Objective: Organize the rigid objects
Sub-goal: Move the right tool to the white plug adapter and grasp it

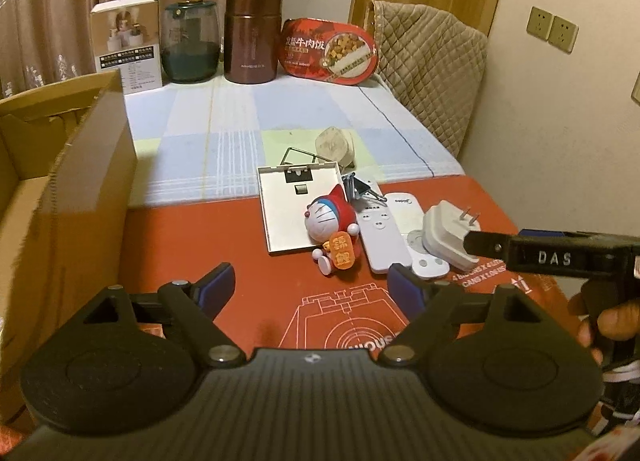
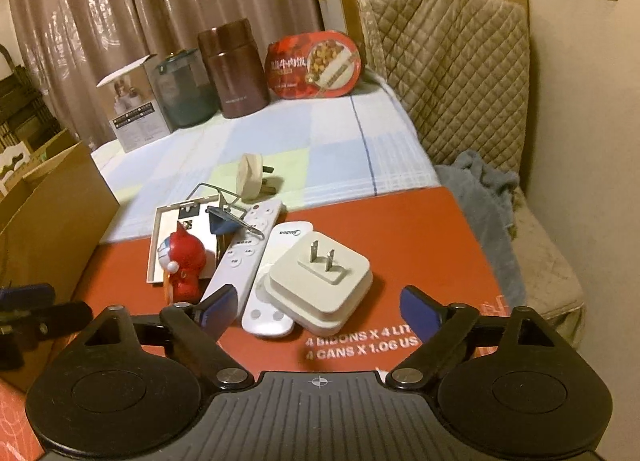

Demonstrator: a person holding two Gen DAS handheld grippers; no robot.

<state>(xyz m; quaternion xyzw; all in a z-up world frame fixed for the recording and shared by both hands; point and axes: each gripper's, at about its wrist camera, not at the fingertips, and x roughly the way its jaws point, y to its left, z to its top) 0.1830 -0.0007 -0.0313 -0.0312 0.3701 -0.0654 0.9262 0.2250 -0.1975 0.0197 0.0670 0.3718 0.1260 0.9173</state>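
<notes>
Nothing is sorted yet: figurine, remotes and plug adapter are clustered at twelve o'clock of both grippers, left gripper and right gripper spread empty; cardboard box waits at nine o'clock.

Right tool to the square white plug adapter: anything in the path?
Nothing visible. The right tool is open, with the plug adapter just ahead between its fingers, prongs up. The adapter does sit partly on the shorter white remote, which could shift when it is lifted.

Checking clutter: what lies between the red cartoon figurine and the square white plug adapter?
Two white remotes lie between figurine and adapter, per the right wrist view.
</notes>
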